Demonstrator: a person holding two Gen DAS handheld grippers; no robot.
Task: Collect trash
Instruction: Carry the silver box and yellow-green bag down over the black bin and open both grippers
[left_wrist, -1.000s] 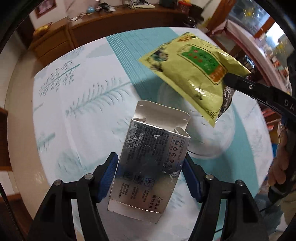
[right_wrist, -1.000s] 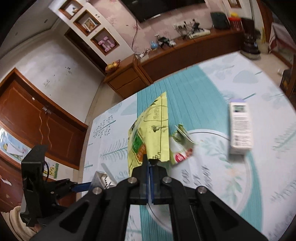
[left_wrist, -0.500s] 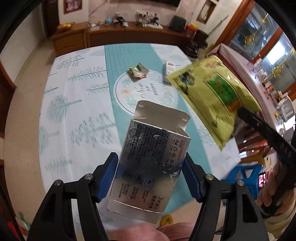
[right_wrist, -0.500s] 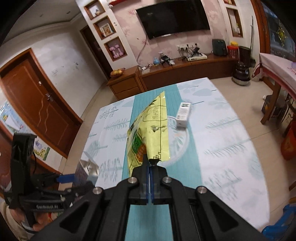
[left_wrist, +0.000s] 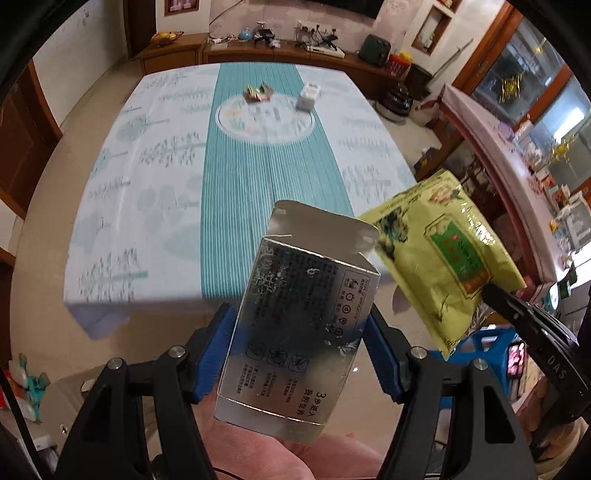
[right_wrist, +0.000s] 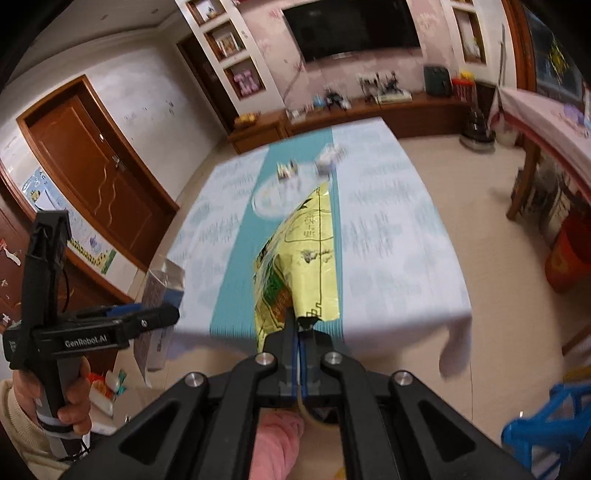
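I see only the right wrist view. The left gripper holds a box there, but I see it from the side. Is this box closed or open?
Observer: Open. In the left wrist view the silver box, clamped across its sides by the left gripper, has its top flap standing up.
Operator: And the two blurred things on the table, what are they?
Observer: A crumpled wrapper and a small white box, lying apart near the far end of the table.

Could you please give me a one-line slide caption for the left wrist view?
Left tongs grip a silver box, right tongs a yellow bag; two items remain on the table.
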